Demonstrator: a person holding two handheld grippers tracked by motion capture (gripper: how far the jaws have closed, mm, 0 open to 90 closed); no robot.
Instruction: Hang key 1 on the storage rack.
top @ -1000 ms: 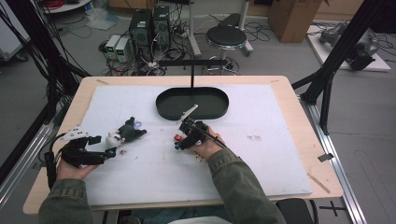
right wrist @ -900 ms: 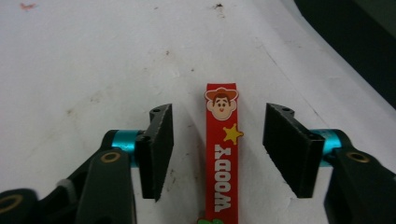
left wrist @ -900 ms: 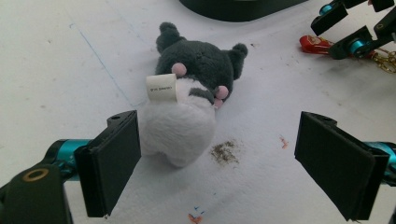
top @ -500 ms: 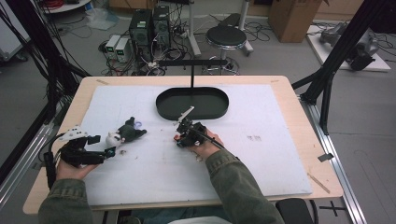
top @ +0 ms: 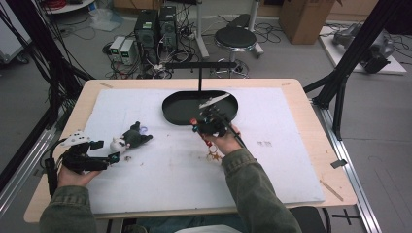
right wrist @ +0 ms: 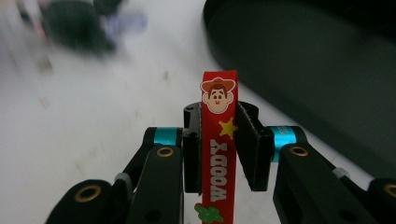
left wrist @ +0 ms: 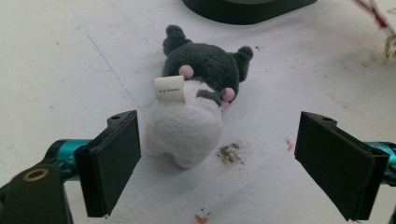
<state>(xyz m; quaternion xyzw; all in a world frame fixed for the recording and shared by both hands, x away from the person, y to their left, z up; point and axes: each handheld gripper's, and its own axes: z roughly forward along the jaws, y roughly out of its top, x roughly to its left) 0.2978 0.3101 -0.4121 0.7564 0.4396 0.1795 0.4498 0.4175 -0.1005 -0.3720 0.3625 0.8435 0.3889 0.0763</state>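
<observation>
A red Woody strap (right wrist: 218,140) stands upright at centre frame, pinched between the closed jaws of the right gripper (top: 210,124), just below the black oval tray (top: 176,109). At left, a grey-and-white plush toy (left wrist: 194,100) lies just ahead of the wide-open, empty left gripper (left wrist: 219,163).

My right claw (top: 206,122) has moved forward and up the desk, from the open white mat toward the near rim of the shallow black oval tray (top: 176,114), where it now hangs just at the edge. The flat red rubber strap printed with a cowboy face and "WOODY" (right wrist: 218,140), pinched between its jaws, has come along, its small gold charms (top: 213,155) dangling below my hand.
</observation>
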